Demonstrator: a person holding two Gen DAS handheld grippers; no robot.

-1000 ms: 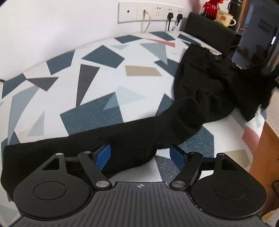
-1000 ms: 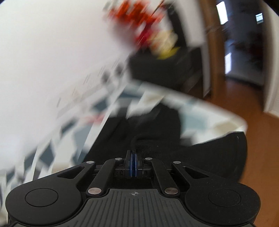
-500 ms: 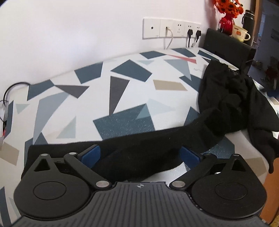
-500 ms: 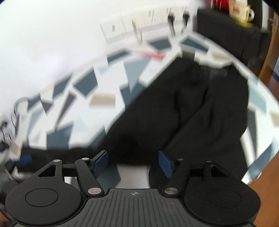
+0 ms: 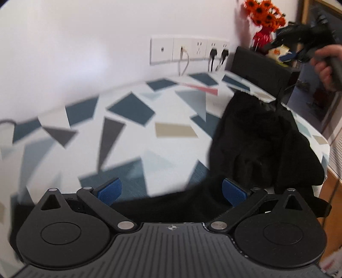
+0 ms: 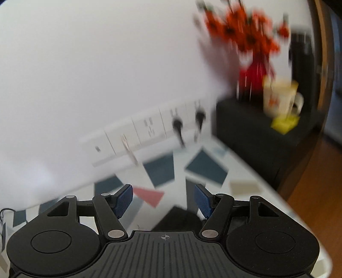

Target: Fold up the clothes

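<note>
the table (image 5: 89, 136), covered in a white cloth with blue, grey and tan shapes, fills most of the left wrist view and runs back to a white wall. on it lies the black garment (image 5: 260, 145): a rumpled heap sits on the right half near the table's right edge, and from it one long strip runs leftward along the near edge, passing directly under the left gripper (image 5: 171, 190). so the strip's long axis lies across that gripper's line of sight, side to side, while the bulk sits ahead and to its right.

the left gripper is the nearer one. its jaws stand wide apart, holding nothing, with the strip showing in the gap between them. the right gripper (image 6: 163, 200) is also spread and empty; in the left view it is held up in the air by a hand (image 5: 327, 66) at the far right, above the heap. its own view looks at the wall, with only a dark corner of the cloth low between the jaws.

judging by this, the garment is not folded flat, and any grab on the strip suits the left side best.

around it: a row of wall sockets (image 5: 190, 50) with plugs, a black box (image 5: 258, 68) at the table's far end, a red vase of orange flowers (image 5: 265, 19) and a mug (image 6: 280, 98). nothing stands between the left gripper and the cloth.
</note>
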